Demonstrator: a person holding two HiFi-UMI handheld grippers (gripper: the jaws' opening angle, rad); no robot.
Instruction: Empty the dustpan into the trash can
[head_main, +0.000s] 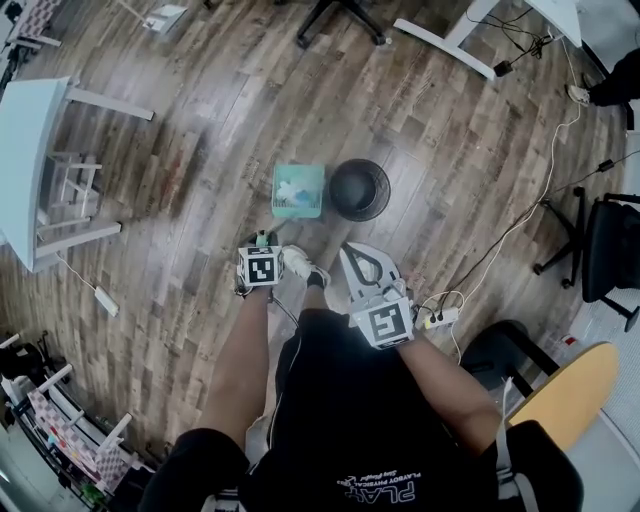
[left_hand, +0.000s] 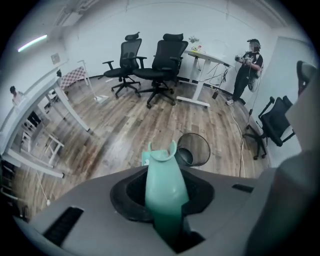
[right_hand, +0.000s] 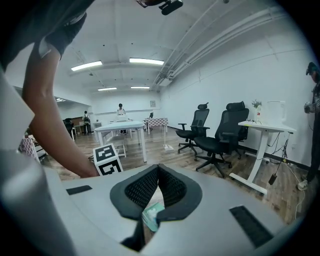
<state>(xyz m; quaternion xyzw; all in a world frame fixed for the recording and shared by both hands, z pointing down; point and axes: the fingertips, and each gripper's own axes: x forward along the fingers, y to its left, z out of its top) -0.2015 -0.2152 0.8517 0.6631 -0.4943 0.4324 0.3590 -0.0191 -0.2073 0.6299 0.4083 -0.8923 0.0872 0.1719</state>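
1. Dustpan (head_main: 298, 190), teal, sits on the wooden floor (head_main: 200, 150) out in the open middle, away from the walls, with pale scraps in its tray.
2. A round black mesh trash can (head_main: 359, 189) stands upright just beside it, on its right in the head view. I cannot tell whether the two touch.
3. The left claw (left_hand: 163, 174) points steeply down and is clamped on the dustpan's teal handle (left_hand: 165, 192), which runs out between the jaws to a forked end.
4. The right claw (right_hand: 158, 172) is near the left one, aimed out over the floor, with its jaws together at the tips. A sliver of teal shows through the slot under them, too small to identify.
5. A white shoe (head_main: 298, 263) rests on the floor between the two claws, near the dustpan.
6. A white desk (head_main: 25, 150) stands along the floor's left edge in the head view.
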